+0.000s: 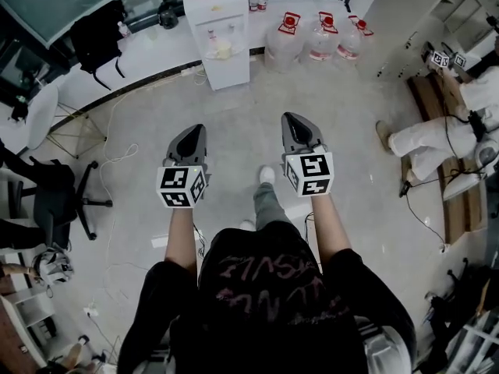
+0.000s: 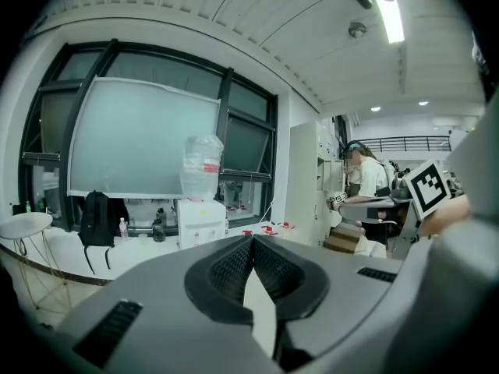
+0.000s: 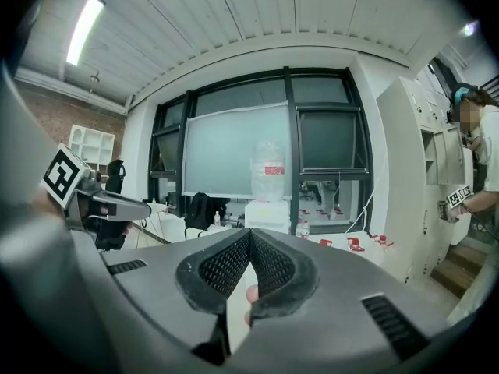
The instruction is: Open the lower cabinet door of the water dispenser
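Jaws: left gripper [image 1: 195,129] and right gripper [image 1: 293,118] both pressed together, empty | water dispenser [image 1: 217,31] stood upright well ahead across the floor [image 1: 234,115], nearer the left gripper's line | lower cabinet door [image 1: 228,70] not yet reached.

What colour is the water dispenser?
White. The water dispenser shows best in the head view, with a clear bottle on top.

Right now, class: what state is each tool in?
Left tool: closed, holding nothing.
Right tool: closed, holding nothing.
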A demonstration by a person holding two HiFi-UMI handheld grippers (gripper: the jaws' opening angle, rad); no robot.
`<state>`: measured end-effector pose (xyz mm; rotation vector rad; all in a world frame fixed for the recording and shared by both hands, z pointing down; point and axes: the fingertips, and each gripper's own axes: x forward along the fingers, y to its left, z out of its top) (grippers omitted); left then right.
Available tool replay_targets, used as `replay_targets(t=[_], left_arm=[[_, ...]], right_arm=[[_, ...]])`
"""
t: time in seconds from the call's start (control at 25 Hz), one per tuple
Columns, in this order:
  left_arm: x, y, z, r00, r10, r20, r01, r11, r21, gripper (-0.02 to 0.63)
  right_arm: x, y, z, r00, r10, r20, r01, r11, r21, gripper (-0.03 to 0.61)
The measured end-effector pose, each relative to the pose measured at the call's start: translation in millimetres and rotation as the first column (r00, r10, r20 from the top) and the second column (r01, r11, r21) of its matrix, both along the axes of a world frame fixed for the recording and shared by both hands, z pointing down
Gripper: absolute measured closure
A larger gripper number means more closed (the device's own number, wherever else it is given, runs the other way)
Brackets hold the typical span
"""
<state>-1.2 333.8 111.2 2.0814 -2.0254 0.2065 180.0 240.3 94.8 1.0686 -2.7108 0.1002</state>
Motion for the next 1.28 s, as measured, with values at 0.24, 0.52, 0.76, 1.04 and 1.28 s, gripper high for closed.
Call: replay_targets(t=[0.24, 0.52, 0.76, 1.04, 1.28], left_arm=[[-21, -60, 14, 1.0, -0.012, -0.009, 0.012, 0.999, -0.043, 0.601], [-40, -140, 33, 0.999, -0.04, -0.014, 0.039, 0.994, -0.102, 0.601], [-54, -207, 49, 0.997, -0.072, -0.025, 0.067, 0.986, -0.151, 0.601], [-56, -254, 54, 0.998, -0.066, 0.006, 0.066, 0.979, -0.193, 0.601], [-68, -266, 54, 0.996, -0.089, 0.014, 0.09, 0.977, -0.192, 0.601]], right_arm=[[-22, -69, 14, 1.0, 0.004, -0.018, -0.005, 0.999, -0.036, 0.566], [-41, -161, 40, 0.999, -0.021, -0.047, 0.016, 0.996, -0.09, 0.566], [-55, -243, 57, 0.997, -0.049, -0.066, 0.04, 0.991, -0.13, 0.566], [-70, -291, 70, 0.994, -0.085, -0.062, 0.074, 0.984, -0.16, 0.566], [-79, -302, 82, 0.992, -0.108, -0.067, 0.096, 0.981, -0.167, 0.566]])
